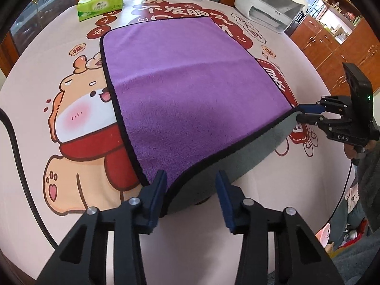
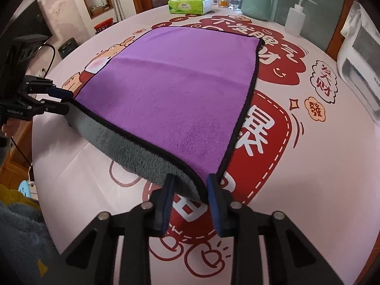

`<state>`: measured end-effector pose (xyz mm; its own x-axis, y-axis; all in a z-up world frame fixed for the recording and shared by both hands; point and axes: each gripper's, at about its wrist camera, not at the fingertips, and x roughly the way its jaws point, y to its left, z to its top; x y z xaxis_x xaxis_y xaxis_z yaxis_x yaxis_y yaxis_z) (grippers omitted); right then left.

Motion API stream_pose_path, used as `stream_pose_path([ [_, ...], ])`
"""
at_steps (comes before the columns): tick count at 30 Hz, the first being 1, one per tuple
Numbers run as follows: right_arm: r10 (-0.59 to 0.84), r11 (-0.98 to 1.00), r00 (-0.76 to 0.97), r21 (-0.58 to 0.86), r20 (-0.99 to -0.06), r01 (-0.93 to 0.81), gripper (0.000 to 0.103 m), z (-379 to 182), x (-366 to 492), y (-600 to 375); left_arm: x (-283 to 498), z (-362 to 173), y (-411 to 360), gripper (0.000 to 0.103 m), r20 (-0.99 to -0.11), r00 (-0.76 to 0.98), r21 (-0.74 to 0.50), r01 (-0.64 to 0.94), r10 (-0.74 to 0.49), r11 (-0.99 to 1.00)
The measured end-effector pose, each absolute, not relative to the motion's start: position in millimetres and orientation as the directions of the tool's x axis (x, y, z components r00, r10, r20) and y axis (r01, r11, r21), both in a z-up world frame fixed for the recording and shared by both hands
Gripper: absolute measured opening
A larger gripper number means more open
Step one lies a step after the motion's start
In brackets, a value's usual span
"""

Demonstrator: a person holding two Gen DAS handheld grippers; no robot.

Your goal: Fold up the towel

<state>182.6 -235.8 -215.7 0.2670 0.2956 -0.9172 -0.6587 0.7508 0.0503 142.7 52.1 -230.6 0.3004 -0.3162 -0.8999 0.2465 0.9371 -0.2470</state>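
Observation:
A purple towel point(image 1: 190, 90) with a black hem and a grey underside lies spread on the round printed table; it also shows in the right wrist view point(image 2: 171, 90). Its near edge is lifted off the table, showing the grey side point(image 2: 133, 152). My left gripper point(image 1: 192, 185) has its jaws around the near left corner, with a gap showing between them. My right gripper point(image 2: 190, 185) has its jaws around the near right corner, also with a gap. Each gripper shows in the other's view, the right one point(image 1: 301, 114) and the left one point(image 2: 66, 101), closed narrowly on the towel's corner.
At the table's far side stand a green tissue pack point(image 1: 101, 4), a white squeeze bottle point(image 2: 294, 19), jars and a teal pot point(image 2: 256, 2). A white appliance point(image 1: 268, 4) sits at the far right. A black cable point(image 1: 16, 156) runs along the left edge.

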Motion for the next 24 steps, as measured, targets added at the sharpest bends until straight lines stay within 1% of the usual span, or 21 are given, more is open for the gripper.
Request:
stream_pose_path([
  [2,0.295,0.756,0.273,0.049,-0.916,-0.653,0.020,-216,183,-237,141,-231,52,0.033,-0.902,0.296,-0.246,0.248,-0.315,0.937],
  [3,0.292,0.758,0.276,0.046,-0.916,-0.651,0.017,-215,182,-238,141,-231,52,0.033,-0.903,0.292,-0.248,0.247,-0.316,0.937],
  [10,0.271,0.759,0.303,0.009,-0.914,-0.651,0.012,-215,177,-235,138,-236,54,0.029,-0.913,0.276,-0.239,0.235,-0.301,0.942],
  [12,0.268,0.761,0.310,0.003,-0.912,-0.648,0.010,-214,176,-235,137,-238,54,0.024,-0.918,0.270,-0.232,0.232,-0.292,0.945],
  [14,0.265,0.764,0.315,-0.001,-0.911,-0.646,0.009,-213,175,-234,137,-240,55,0.011,-0.921,0.261,-0.233,0.226,-0.289,0.946],
  [20,0.255,0.772,0.339,-0.020,-0.906,-0.636,0.007,-207,172,-232,135,-233,53,0.006,-0.922,0.276,-0.216,0.216,-0.272,0.952],
  [24,0.254,0.788,0.371,-0.031,-0.893,-0.614,0.005,-198,173,-229,137,-222,55,0.005,-0.918,0.298,-0.215,0.185,-0.263,0.959],
])
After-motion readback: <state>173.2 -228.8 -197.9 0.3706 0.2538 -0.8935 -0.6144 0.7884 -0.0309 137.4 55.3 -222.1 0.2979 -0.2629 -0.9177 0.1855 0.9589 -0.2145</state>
